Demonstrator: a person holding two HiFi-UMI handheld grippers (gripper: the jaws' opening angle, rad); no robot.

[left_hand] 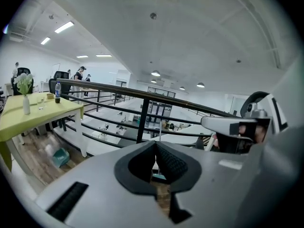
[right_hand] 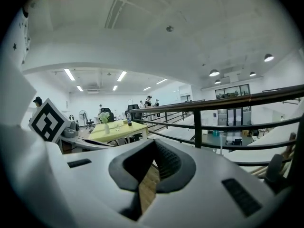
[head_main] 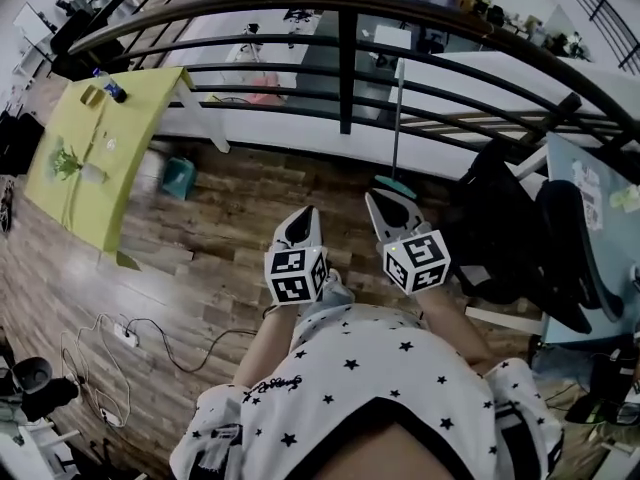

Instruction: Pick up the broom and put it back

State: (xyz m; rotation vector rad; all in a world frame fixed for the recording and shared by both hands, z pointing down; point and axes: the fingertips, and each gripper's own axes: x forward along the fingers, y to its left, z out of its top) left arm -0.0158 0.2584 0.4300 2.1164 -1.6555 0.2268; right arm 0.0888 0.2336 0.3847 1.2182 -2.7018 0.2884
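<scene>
- Counting things: one broom [head_main: 397,128], one yellow table [head_main: 100,158] far left, two grippers.
- Left gripper [head_main: 303,214] and right gripper [head_main: 378,199] are both closed tight, and each holds nothing.
- Broom stands against the black railing [head_main: 345,68], just past the right gripper.
- Both grippers sit side by side, pointing ahead and a little down.

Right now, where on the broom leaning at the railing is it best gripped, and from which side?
Grip the broom by its thin pole, above the teal head, coming from the wooden-floor side. The pole stands nearly upright against the railing, whose bars block the far side; the right tool, shut now, is nearest.
</scene>
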